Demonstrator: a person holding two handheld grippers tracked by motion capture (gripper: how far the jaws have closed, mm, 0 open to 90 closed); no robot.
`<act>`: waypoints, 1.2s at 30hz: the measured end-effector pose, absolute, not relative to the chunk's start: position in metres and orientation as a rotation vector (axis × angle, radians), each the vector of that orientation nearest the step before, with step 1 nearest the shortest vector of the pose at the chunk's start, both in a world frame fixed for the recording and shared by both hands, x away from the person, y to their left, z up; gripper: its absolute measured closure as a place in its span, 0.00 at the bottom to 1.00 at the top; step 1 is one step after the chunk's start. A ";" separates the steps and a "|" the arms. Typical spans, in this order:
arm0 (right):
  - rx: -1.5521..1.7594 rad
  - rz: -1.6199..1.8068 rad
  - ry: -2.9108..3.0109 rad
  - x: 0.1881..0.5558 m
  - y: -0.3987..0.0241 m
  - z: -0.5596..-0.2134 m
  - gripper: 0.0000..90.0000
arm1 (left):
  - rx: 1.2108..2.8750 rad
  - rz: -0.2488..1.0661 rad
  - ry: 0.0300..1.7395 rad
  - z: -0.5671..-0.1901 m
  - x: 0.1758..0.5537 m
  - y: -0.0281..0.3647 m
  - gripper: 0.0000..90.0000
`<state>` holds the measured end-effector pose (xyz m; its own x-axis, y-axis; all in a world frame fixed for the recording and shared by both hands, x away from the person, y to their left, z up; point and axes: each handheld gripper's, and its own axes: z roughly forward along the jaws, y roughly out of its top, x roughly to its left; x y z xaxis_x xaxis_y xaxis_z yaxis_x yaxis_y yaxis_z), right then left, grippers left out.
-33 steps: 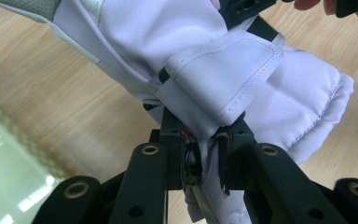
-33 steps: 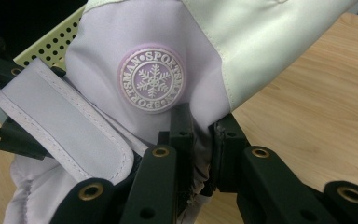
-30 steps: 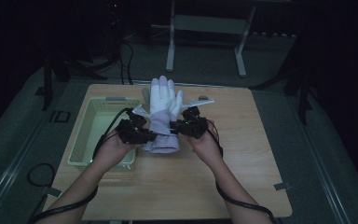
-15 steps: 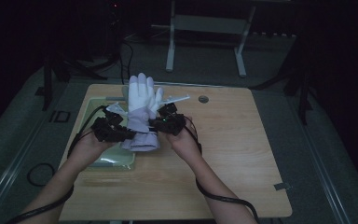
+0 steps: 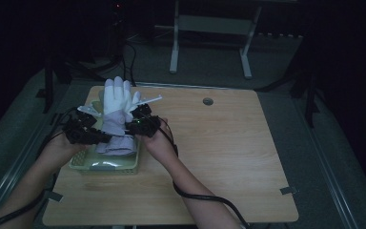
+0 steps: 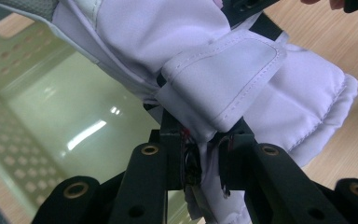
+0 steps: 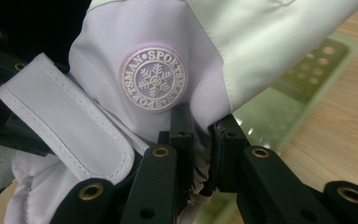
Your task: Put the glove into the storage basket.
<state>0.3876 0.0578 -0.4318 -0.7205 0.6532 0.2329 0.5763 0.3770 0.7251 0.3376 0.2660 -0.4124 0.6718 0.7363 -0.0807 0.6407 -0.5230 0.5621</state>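
While both grippers pinch it, the glove hangs over the basket at the table's left side.

Glove: the glove [image 5: 116, 112] is white to pale lilac, padded, fingers pointing away from the person; held above the basket between the two grippers, cuff end toward the person.
Left gripper: the left gripper [image 5: 91, 135] has its jaws pressed together on a fold of glove fabric at the cuff side; in the left gripper view [image 6: 204, 161] cloth is squeezed between the two black pads.
Right gripper: the right gripper [image 5: 138, 128] likewise pinches the glove's other edge; in the right gripper view [image 7: 200, 158] fabric is wedged between its jaws.
High view alone: the whole glove outline with its fingers, both forearms, the table [image 5: 248, 157] of light wood grain with a small round hole [image 5: 208, 101] near the far edge.
Left gripper view alone: a stitched strap tab [image 6: 223, 79] folded across the wrist, a quilted puffy cuff, the basket's glossy pale green floor and perforated wall [image 6: 14, 70].
Right gripper view alone: a round raised badge [image 7: 154, 77] with a snowflake and lettering, smooth shell fabric, a white seam panel.
Basket: the basket [image 5: 106, 164] is pale green plastic, rectangular, with rounded-hole sides, directly under the glove.
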 end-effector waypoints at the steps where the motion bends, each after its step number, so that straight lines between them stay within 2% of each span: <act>1: 1.132 1.269 2.531 0.387 0.061 -0.433 0.90 | 2.324 0.215 1.066 -0.414 0.338 0.270 0.83; 16: 1.209 1.029 2.663 0.396 0.086 -0.493 0.89 | 2.347 0.065 1.159 -0.482 0.348 0.276 0.83; 25: 1.234 0.850 2.714 0.399 0.095 -0.508 0.86 | 2.365 0.034 1.192 -0.502 0.351 0.274 0.82; 28: 1.218 0.816 2.723 0.398 0.099 -0.508 0.79 | 2.389 0.054 1.208 -0.510 0.350 0.274 0.75; 30: 1.195 0.807 2.725 0.399 0.100 -0.507 0.74 | 2.396 0.084 1.220 -0.513 0.349 0.273 0.64; 33: 1.217 0.816 2.735 0.401 0.100 -0.506 0.72 | 2.365 0.092 1.244 -0.513 0.348 0.275 0.61; 34: 1.213 0.825 2.729 0.401 0.100 -0.504 0.65 | 2.352 0.096 1.253 -0.512 0.348 0.277 0.57; 36: 1.185 0.849 2.706 0.401 0.099 -0.499 0.54 | 2.326 0.107 1.264 -0.511 0.346 0.280 0.55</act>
<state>0.4007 0.0990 -0.4988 -0.7010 0.6966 0.1530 0.6591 0.5507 0.5122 0.3462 0.2795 -0.5111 0.5686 0.8071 -0.1588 0.7691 -0.4531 0.4508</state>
